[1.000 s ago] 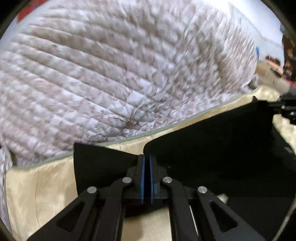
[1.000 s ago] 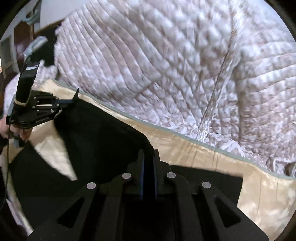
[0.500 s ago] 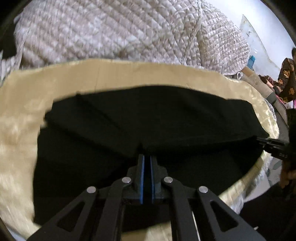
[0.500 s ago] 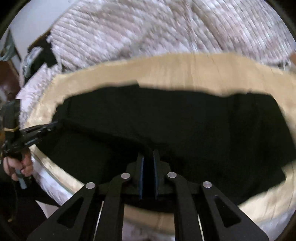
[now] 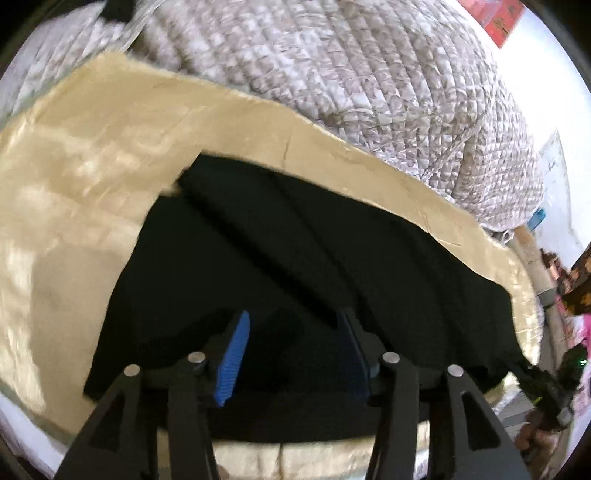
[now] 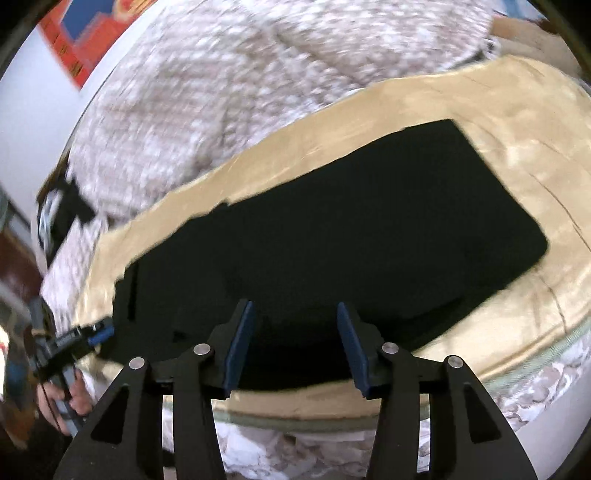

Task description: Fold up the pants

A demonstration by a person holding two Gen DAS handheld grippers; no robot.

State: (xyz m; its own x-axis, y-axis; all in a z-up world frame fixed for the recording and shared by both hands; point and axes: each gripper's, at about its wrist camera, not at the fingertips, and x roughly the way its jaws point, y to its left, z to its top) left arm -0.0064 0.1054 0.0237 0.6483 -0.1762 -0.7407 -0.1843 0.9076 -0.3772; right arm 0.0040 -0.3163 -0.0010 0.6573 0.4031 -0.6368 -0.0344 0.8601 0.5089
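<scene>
The black pants (image 5: 314, 266) lie folded lengthwise on a beige satin cloth (image 5: 92, 155), and they also show in the right wrist view (image 6: 351, 236). My left gripper (image 5: 293, 332) is open and empty above the pants' near edge. My right gripper (image 6: 295, 325) is open and empty above the near edge at the other end. The right gripper shows at the far right of the left wrist view (image 5: 535, 380), and the left gripper shows at the left of the right wrist view (image 6: 94, 332), by the pants' corner.
A quilted white-and-brown bedspread (image 5: 351, 66) is bunched up behind the cloth (image 6: 535, 110). The bed's front edge runs just below the pants (image 6: 332, 417). A red poster (image 6: 88, 33) hangs on the wall.
Both grippers were shut on the pants' edge and brought it down over the lower layer. Now both have opened and let go, and the pants lie flat.
</scene>
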